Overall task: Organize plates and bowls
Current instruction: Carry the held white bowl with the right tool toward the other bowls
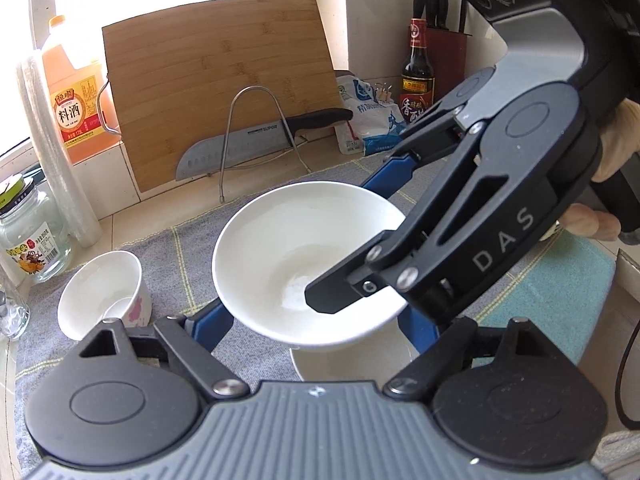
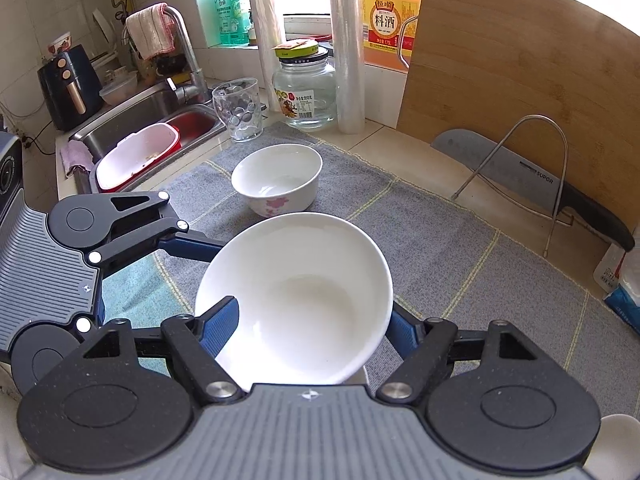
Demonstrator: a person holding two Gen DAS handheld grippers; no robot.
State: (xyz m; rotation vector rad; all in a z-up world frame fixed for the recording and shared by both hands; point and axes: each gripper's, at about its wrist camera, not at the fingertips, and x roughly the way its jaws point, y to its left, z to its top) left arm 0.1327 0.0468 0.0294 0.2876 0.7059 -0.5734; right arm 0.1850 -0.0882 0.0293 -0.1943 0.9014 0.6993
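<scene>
A large white bowl [image 1: 296,256] [image 2: 296,296] is held tilted above the grey mat. My right gripper [image 2: 312,320] is shut on its rim: one finger lies inside the bowl [image 2: 220,320] and one outside. It shows in the left wrist view [image 1: 360,240] as well, its dark finger [image 1: 336,292] inside the bowl. My left gripper [image 1: 316,328] is spread wide under the bowl, its blue fingers [image 1: 212,324] either side of the base; whether they touch it is hidden. A white plate [image 1: 352,364] lies below. A small white bowl with pink flowers [image 1: 104,292] [image 2: 276,180] stands on the mat.
A bamboo cutting board [image 1: 216,88] and a knife [image 1: 256,140] in a wire rack stand at the back. A glass jar [image 2: 304,88], a glass cup [image 2: 238,108], film rolls and an orange bottle [image 2: 390,12] line the edge. The sink [image 2: 140,120] is far left.
</scene>
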